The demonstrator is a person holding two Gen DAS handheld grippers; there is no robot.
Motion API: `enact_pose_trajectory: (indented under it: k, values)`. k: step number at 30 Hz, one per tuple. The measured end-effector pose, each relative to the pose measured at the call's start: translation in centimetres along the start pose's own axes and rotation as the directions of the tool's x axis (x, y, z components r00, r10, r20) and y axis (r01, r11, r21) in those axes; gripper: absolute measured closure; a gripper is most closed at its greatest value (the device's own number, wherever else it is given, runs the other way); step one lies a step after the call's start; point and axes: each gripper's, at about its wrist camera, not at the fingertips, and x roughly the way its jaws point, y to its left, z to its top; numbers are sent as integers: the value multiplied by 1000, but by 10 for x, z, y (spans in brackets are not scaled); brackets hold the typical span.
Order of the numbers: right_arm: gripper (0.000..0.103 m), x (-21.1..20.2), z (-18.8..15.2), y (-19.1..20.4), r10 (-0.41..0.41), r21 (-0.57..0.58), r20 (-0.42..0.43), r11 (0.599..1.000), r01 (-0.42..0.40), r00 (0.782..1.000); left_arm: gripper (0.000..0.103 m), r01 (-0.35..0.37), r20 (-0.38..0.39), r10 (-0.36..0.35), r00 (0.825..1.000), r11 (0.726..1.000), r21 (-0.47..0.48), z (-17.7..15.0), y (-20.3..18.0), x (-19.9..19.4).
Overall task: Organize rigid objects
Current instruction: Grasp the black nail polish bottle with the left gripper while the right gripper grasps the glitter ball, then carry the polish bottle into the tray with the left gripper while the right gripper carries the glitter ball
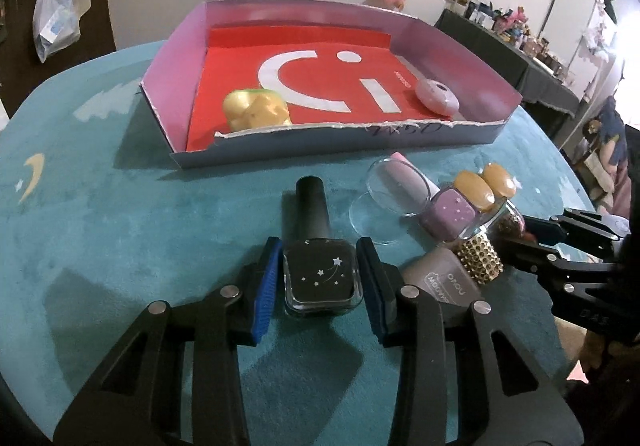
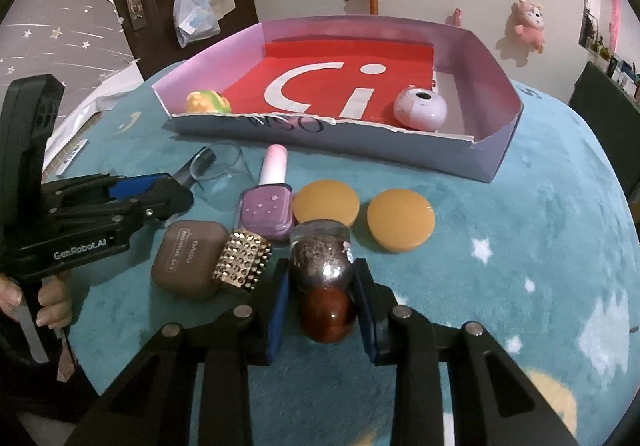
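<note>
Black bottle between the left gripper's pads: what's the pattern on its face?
Small white stars with a shooting-star trail on the black bottle; clearest in the left wrist view.

Table (image 2: 520,246) cover: plush teal cloth. Box (image 1: 192,58): matt cardboard, torn rim. Black bottle (image 1: 320,278): glossy glass. Brown bottle's cap (image 2: 242,264): gold metallic studs.

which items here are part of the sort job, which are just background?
Job:
- black polish bottle, in left hand-held gripper
- dark red bottle, in right hand-held gripper
- purple polish bottle
- two yellow discs
- cardboard tray

Background:
- pink plush toy on wall
- plastic bag on door
</note>
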Motion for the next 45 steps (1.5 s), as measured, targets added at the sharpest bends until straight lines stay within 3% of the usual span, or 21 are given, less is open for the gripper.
enact_pose_trajectory:
  k: [19, 26, 33, 45]
  values:
    - [70, -21, 7, 1, 18, 14, 48, 1000, -19, 999, 68, 8, 82, -10, 997, 1000, 21, 5, -6, -30]
    - [70, -33, 32, -8, 46, 15, 106, 999, -48, 993, 68, 57, 142, -61, 988, 998, 31, 33, -9, -44]
    - [70, -10, 87, -17, 77, -11, 106, 997, -76, 991, 68, 163, 117, -168, 979, 985, 51, 78, -12, -9]
    - [70, 59, 131, -26, 14, -99, -39, 995, -18, 999, 68, 102, 5, -103, 995, 987, 125, 115, -14, 58]
